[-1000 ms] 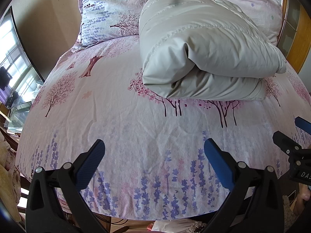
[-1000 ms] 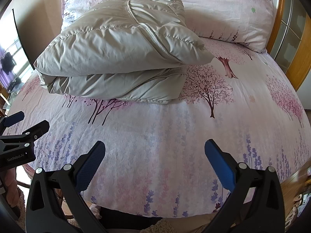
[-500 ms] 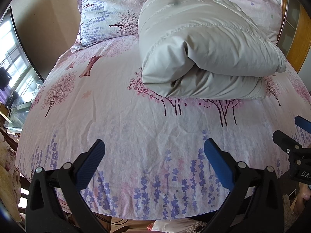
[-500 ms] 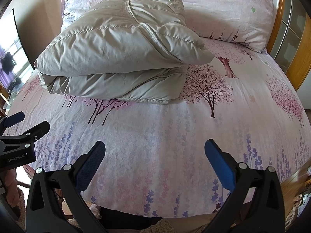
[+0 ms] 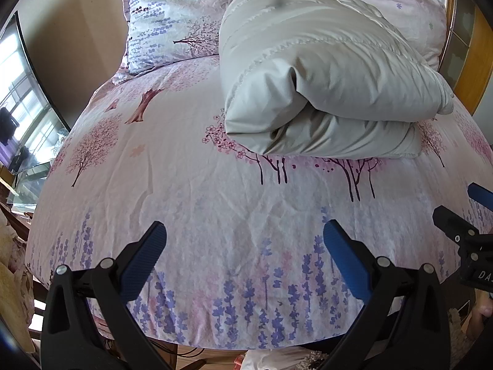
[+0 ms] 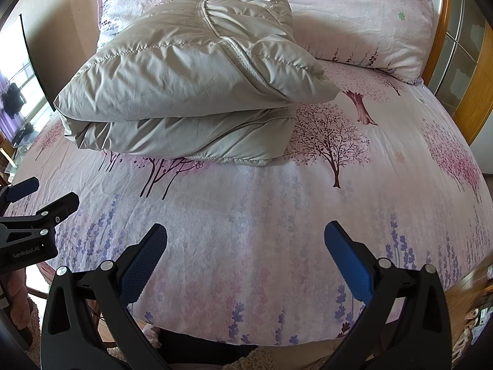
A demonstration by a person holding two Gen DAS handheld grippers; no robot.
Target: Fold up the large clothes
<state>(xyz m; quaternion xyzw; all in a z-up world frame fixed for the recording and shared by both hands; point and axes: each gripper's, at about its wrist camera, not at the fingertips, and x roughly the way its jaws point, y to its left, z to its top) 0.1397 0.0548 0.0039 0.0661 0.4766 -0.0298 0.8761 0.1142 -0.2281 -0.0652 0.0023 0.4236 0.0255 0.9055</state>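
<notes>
Beige quilted jacket (image 5: 323, 71), folded into a thick bundle, sits at 1 o'clock in my left wrist view, resting on the floral bedsheet (image 5: 197, 191). My left gripper (image 5: 245, 240) hangs over the near edge of the bed at 6 o'clock, blue pads (image 5: 144, 262) spread wide, nothing between them, well apart from the jacket. Right gripper (image 5: 471, 225) enters at 3 o'clock. Two pillows (image 5: 172, 18) lie at 11 to 12 o'clock, behind the jacket. A television (image 5: 21, 98) stands at 9 o'clock.

Right wrist view: the jacket (image 6: 191, 83) lies at 11 o'clock, folded edge toward me, top layer overhanging the lower. My right gripper (image 6: 245, 240) at 6 o'clock is wide open and holds nothing. Left gripper (image 6: 30, 212) shows at 9 o'clock. Pillow (image 6: 354, 21) at 1 o'clock.
</notes>
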